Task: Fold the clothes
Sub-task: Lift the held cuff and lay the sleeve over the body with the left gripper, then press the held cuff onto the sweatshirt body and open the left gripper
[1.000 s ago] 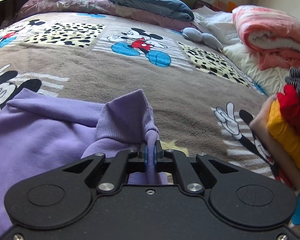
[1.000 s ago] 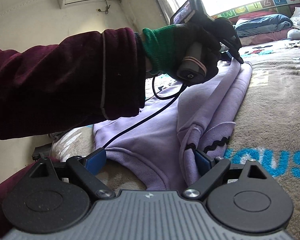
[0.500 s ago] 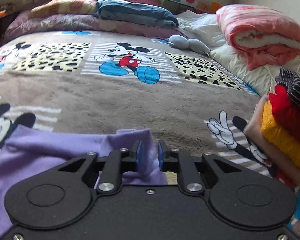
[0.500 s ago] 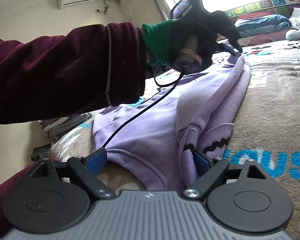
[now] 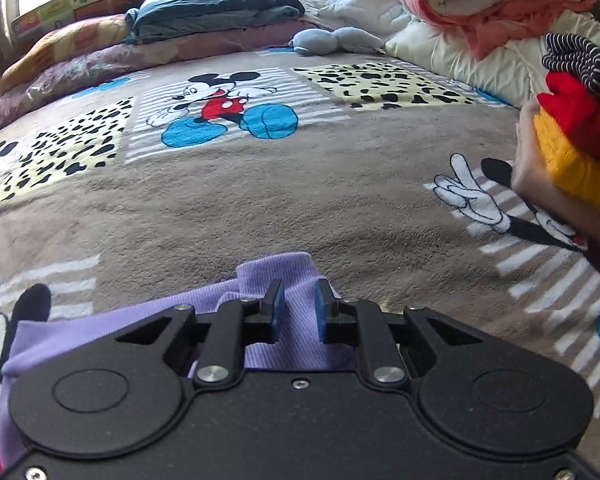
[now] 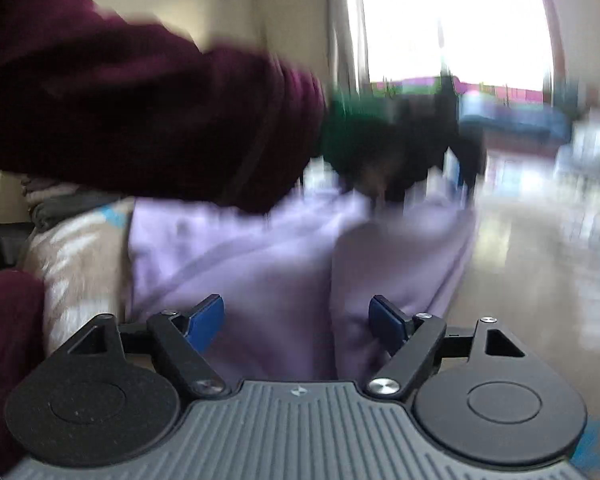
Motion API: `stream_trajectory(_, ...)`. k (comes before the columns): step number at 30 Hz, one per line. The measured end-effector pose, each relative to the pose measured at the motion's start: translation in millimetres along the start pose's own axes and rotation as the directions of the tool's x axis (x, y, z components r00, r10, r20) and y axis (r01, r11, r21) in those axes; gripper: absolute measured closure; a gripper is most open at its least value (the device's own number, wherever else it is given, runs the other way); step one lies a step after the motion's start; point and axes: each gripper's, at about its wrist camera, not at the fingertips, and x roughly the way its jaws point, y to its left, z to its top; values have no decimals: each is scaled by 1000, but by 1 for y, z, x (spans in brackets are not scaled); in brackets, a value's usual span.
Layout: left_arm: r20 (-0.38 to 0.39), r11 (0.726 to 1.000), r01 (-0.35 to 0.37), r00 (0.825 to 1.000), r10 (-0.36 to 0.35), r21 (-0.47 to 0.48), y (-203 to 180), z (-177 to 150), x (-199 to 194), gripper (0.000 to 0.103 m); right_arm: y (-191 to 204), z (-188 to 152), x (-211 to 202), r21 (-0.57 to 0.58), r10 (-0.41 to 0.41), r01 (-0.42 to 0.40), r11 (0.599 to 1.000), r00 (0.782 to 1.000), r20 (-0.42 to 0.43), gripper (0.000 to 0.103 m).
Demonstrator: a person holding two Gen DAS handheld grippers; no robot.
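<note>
A purple sweatshirt (image 5: 276,270) lies on the cartoon-mouse blanket (image 5: 300,200). Its ribbed cuff rests flat just under and beyond my left gripper (image 5: 298,300), whose blue pads stand a small gap apart and press on nothing. In the right wrist view, which is blurred, the sweatshirt (image 6: 260,248) spreads ahead with a fold down its middle. My right gripper (image 6: 296,316) hangs low over its near hem. Its jaws are wide and closing, with cloth below and between them but not pinched. Farther off, a maroon sleeve (image 6: 140,100) and a green-cuffed hand hold the left gripper (image 6: 420,152) over the garment's far end.
A stack of folded clothes (image 5: 572,140) in yellow, red and stripes stands at the right. A rolled pink quilt (image 5: 492,0), a grey plush toy (image 5: 336,40) and folded dark blue bedding (image 5: 216,12) line the far side of the bed.
My left gripper let go of the purple cuff, which dropped flat onto the bed, and the gripper rolled and shifted. My right gripper moved and its jaws narrowed a little.
</note>
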Motion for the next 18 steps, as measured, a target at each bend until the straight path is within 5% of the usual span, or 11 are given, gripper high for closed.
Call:
stream_trajectory(10, -12, 998, -42, 999, 42, -41, 16, -6, 24, 90, -16, -10, 3, 65, 87, -85, 994, 996, -33, 17)
stream_trajectory(18, 60, 989, -52, 996, 61, -140, 34, -3, -40, 89, -21, -14, -5, 94, 114, -116, 989, 993, 24, 17)
